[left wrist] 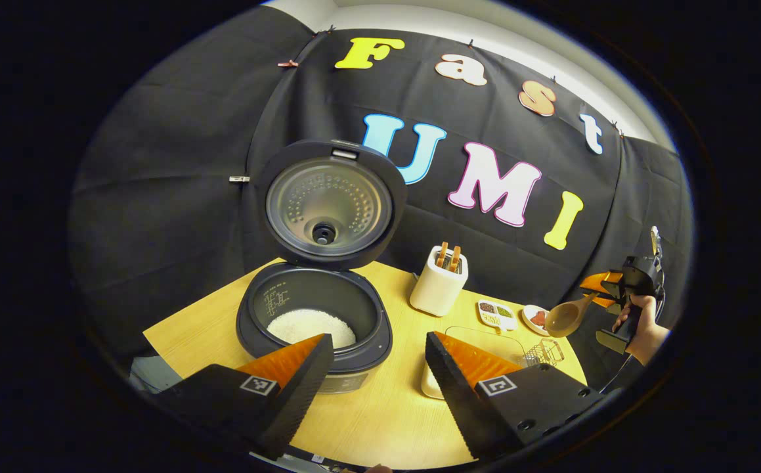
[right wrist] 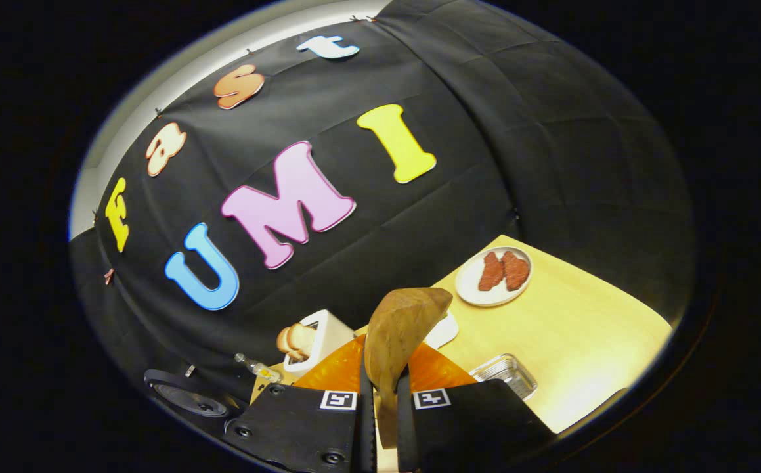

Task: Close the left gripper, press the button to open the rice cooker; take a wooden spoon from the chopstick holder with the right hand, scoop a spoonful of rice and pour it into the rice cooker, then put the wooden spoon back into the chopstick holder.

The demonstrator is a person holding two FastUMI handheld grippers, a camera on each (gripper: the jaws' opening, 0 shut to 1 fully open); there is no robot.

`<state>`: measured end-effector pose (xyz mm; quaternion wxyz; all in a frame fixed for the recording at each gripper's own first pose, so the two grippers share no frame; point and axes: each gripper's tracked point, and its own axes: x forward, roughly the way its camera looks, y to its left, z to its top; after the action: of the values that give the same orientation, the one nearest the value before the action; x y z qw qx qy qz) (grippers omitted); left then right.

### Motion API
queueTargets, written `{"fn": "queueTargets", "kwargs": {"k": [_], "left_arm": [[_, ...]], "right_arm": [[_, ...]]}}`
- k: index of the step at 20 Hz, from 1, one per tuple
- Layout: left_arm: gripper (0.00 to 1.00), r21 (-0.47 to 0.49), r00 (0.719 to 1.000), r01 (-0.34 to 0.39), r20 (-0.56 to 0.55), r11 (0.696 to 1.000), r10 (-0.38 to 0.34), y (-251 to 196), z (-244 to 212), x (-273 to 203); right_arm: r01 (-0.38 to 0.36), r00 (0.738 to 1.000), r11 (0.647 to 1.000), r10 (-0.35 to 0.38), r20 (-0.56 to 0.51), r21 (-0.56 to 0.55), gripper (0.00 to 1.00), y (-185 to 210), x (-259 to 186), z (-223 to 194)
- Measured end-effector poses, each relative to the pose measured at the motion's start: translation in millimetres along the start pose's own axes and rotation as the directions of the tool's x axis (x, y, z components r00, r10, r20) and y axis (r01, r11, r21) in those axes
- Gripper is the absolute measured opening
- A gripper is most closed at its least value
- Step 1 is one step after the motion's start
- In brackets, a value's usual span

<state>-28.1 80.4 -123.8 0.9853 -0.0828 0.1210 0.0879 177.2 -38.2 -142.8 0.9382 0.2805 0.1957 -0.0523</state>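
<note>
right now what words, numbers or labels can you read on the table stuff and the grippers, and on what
No text here can be read.
Rice cooker: printed marks on the pot's inner wall, too small to read.
Left gripper: a square coded tag on each finger, a pattern, no words.
Right gripper, holding the wooden spoon: two such tags, no words.

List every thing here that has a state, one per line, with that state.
rice cooker: lid up, open, white rice in the pot
chopstick holder: upright, wooden handles sticking out
wooden spoon: out of the holder, clamped in the right gripper
right gripper: shut on the spoon handle
left gripper: open, holding nothing
white plate: flat on the table, two red pieces on it
</note>
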Motion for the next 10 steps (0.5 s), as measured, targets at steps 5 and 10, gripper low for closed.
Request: {"fn": "queueTargets", "kwargs": {"k": [5, 10], "left_arm": [[0.95, 0.047, 0.999, -0.045, -0.002, 0.998, 0.046, -20.3, 3.1, -8.4], [0.95, 0.046, 0.994, -0.108, 0.018, 0.993, 0.107, -32.8, 4.8, -23.8]], "right_arm": [[0.095, 0.995, 0.995, -0.095, -0.002, 0.021, 0.16, -65.9, 18.4, 6.1], [0.134, 0.99, 0.991, -0.134, -0.04, 0.01, 0.17, -100.4, 46.7, -10.8]]}}
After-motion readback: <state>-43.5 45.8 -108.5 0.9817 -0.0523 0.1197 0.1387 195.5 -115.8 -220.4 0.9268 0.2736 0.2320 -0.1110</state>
